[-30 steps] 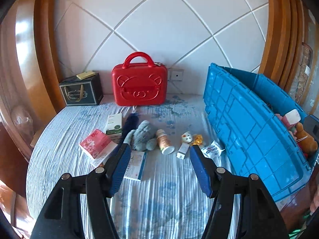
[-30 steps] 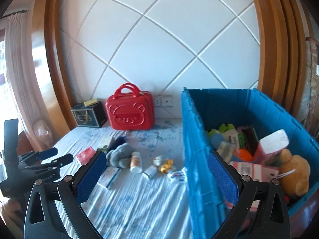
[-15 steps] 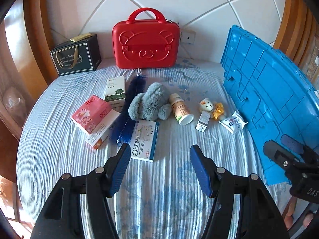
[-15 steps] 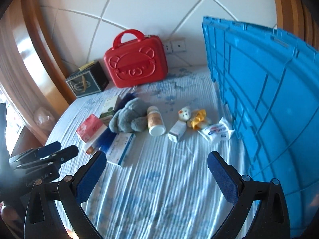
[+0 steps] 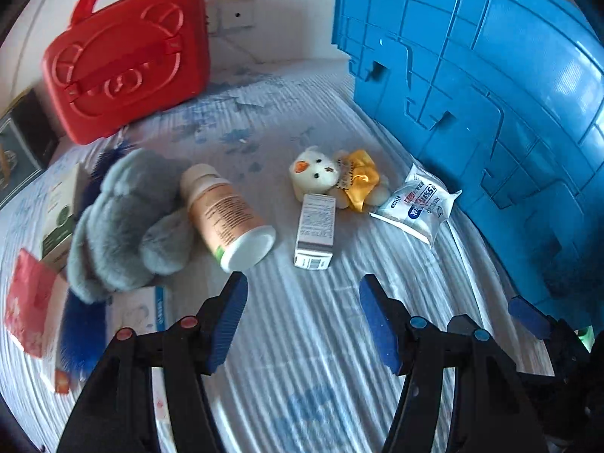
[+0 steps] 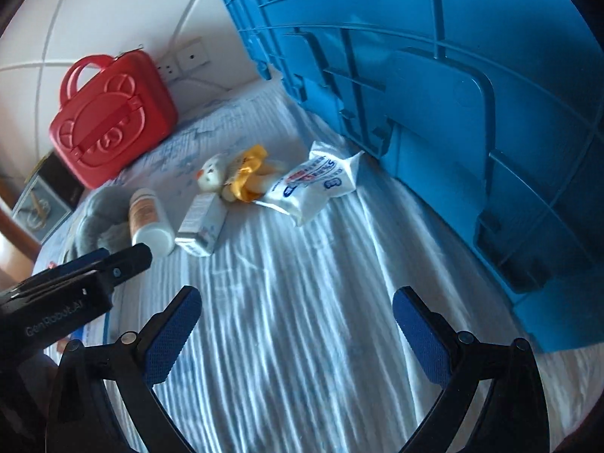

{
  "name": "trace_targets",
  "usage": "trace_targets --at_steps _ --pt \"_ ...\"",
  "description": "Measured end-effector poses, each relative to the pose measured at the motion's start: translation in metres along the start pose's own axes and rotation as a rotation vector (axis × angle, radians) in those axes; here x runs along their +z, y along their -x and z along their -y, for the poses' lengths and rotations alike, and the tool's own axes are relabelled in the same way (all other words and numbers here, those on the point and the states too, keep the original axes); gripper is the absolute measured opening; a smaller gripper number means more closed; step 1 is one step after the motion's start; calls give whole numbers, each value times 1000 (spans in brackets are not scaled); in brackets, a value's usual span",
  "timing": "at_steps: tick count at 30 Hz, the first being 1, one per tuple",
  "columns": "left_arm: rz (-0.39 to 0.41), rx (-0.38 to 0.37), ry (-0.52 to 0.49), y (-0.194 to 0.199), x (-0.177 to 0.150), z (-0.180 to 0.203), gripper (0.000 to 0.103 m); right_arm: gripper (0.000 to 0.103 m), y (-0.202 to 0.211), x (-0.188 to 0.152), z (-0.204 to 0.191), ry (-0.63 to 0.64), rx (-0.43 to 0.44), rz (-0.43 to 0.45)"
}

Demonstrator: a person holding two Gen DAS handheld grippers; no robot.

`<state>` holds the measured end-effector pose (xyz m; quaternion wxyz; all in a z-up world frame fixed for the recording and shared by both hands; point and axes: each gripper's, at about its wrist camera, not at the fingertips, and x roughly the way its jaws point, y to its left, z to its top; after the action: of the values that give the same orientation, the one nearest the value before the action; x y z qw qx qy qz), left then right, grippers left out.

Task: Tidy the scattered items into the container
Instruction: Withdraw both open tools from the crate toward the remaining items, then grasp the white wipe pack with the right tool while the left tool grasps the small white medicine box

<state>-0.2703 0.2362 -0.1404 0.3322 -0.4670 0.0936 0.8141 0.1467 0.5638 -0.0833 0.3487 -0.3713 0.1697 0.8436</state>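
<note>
Scattered items lie on the striped bed cloth (image 5: 302, 339): a grey plush (image 5: 124, 219), a tan pill bottle (image 5: 230, 215) on its side, a small white box (image 5: 315, 230), a white bear toy with yellow bow (image 5: 332, 177) and a white wipes packet (image 5: 415, 204). The blue crate (image 5: 490, 94) stands at the right. My left gripper (image 5: 302, 321) is open and empty, just short of the bottle and small box. My right gripper (image 6: 296, 328) is open and empty, short of the packet (image 6: 317, 181), beside the crate wall (image 6: 453, 113).
A red bear-face case (image 5: 124, 56) stands at the back against the padded wall, a dark box (image 5: 22, 139) to its left. A pink tissue pack (image 5: 26, 305), a green-white box (image 5: 60, 215), a blue feathery thing (image 5: 81, 336) and a flat box (image 5: 139, 309) lie at the left.
Both grippers have dropped and moved forward toward the items. The things look much closer now. The crate's inside is out of sight. Both stay open.
</note>
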Motion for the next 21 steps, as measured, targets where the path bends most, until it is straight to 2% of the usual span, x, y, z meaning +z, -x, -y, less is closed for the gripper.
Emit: trace_targets --at_steps 4,8,10,11,13,21 --pt "-15 -54 -37 -38 13 10 61 103 -13 3 11 -69 -74 41" --pt "-40 -61 -58 -66 20 9 61 103 -24 7 14 -107 -88 58" --pt "-57 -52 -70 -79 21 7 61 97 -30 10 11 -122 -78 74" --pt "-47 -42 -81 -81 21 6 61 96 -34 12 9 -125 -71 80" --pt "-23 -17 -97 -84 22 1 61 84 -43 19 2 -114 -77 82" --pt "5 -50 -104 -86 26 -9 58 84 -86 41 -18 -59 -88 42"
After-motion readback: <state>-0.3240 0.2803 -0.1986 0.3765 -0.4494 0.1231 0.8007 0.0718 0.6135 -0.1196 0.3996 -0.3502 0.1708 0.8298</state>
